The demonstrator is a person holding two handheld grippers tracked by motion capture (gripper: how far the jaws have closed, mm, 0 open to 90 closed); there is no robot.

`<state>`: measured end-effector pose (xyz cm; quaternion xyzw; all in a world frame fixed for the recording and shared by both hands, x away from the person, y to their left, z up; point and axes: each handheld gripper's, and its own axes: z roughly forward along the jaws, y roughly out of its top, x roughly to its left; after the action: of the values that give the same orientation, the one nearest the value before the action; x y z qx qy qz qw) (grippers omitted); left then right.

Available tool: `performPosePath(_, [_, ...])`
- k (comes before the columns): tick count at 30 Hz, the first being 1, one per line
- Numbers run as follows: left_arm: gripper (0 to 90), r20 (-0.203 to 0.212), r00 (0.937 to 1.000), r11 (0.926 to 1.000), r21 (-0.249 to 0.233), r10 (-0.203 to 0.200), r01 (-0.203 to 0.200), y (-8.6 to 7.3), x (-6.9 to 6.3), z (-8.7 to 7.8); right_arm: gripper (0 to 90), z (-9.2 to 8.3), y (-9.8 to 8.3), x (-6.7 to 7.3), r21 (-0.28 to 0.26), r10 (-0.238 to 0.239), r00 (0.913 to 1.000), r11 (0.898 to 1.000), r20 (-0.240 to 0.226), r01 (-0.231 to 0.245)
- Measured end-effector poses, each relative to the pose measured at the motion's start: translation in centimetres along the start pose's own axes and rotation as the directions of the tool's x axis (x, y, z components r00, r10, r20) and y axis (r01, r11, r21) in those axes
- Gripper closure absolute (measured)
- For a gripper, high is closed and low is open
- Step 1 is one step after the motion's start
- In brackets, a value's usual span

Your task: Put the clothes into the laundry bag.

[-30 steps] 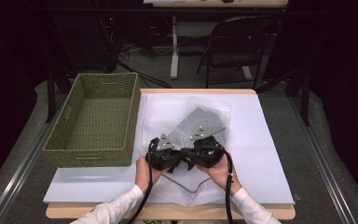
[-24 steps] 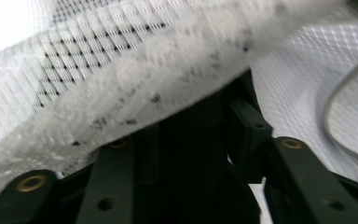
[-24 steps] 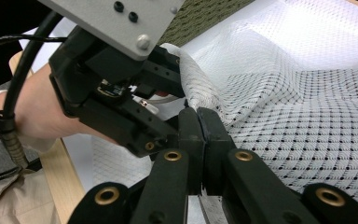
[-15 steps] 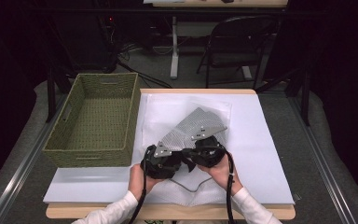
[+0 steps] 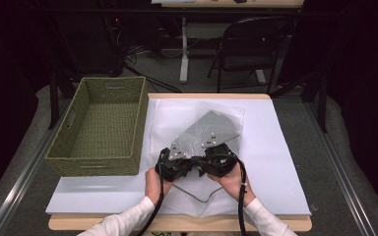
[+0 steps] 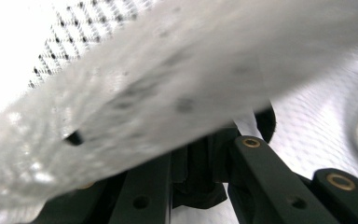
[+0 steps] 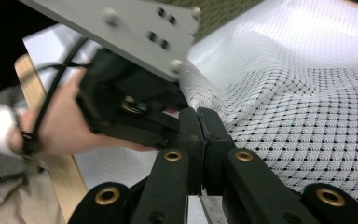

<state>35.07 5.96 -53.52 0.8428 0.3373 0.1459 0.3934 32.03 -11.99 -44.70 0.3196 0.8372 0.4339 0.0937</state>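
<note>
left claw [image 5: 177, 164] | just closed on mesh bag [image 5: 211, 129] | right claw [image 5: 215, 162] clamped, unmoved

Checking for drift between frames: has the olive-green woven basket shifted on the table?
No. The olive-green woven basket stays beside the white sheet's left edge, same place.

White mesh bag [image 5: 197, 110] looks like cloth; basket [image 5: 101, 125] rough woven fibre, perhaps

Your worktop [image 5: 285, 162] is brightly lit from above while the room around it stays dark. Just beyond your left jaws the mesh fabric [image 6: 177, 88] is blurred, with white glare at upper left.
</note>
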Motion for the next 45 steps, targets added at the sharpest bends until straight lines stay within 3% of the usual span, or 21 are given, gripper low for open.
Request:
performPosePath(4, [79.7,0.006,0.9998,0.9998,0.003,-0.019,0.019,-0.3,0.4,0.3,89.4,0.0,-0.1,-0.2,0.011,0.012,0.9999,1.000,-0.002,-0.012])
performPosePath(7, [70.3,0.034,0.9993,0.9999,0.004,-0.012,0.012,-0.4,0.5,-0.4,89.4,0.1,-0.3,-0.5,0.023,0.014,0.9999,1.000,0.001,-0.014])
performPosePath(10, [61.2,0.076,0.9971,0.9990,0.044,0.006,-0.010,-0.3,0.7,-1.4,89.3,0.1,-0.4,-0.5,0.029,0.009,1.0000,1.000,0.002,-0.009])
performPosePath(12, [56.6,0.117,0.9931,0.9968,0.080,-0.004,-0.006,-0.2,0.6,-2.0,89.3,0.1,-0.4,-0.5,0.033,0.011,0.9999,0.999,0.002,-0.011])
performPosePath(18, [47.5,0.147,0.9884,0.9929,0.106,0.038,-0.054,-0.4,-0.2,-3.8,89.3,0.1,-0.5,-0.6,0.046,0.005,1.0000,0.999,-0.002,-0.005])
performPosePath(20, [48.5,0.154,0.9863,0.9876,0.136,0.058,-0.079,-0.4,-0.2,-4.2,89.3,0.1,-0.5,-0.5,0.050,0.007,1.0000,0.999,-0.006,-0.007])
performPosePath(23, [47.5,0.139,0.9870,0.9837,0.148,0.081,-0.102,-0.6,-0.1,-5.1,89.3,0.3,-0.6,-0.6,0.069,-0.004,0.9999,0.998,-0.013,0.004])
performPosePath(25, [46.4,0.121,0.9893,0.9850,0.141,0.082,-0.099,-0.9,0.3,-5.6,89.3,0.3,-0.7,-0.6,0.070,-0.002,0.9999,0.998,-0.014,0.003])
performPosePath(30, [42.7,0.063,0.9972,0.9962,0.075,0.040,-0.045,-1.3,1.6,-7.1,89.3,0.1,-0.7,-0.6,0.070,-0.005,0.9998,0.998,-0.017,0.006])
performPosePath(32, [42.4,0.044,0.9980,0.9973,0.055,0.046,-0.048,-1.1,2.0,-7.4,89.3,0.0,-0.6,-0.6,0.070,-0.004,0.9999,0.998,-0.017,0.005])
performPosePath(36, [42.2,0.005,0.9955,0.9947,0.038,0.095,-0.095,-0.8,1.9,-7.3,89.3,-0.1,-0.7,-0.4,0.076,-0.008,0.9998,0.997,-0.020,0.010])
performPosePath(45, [48.9,0.016,0.9853,0.9840,0.050,0.170,-0.171,-0.5,1.7,-5.0,89.2,-0.2,-1.2,-0.2,0.091,-0.015,0.9994,0.996,-0.031,0.018])
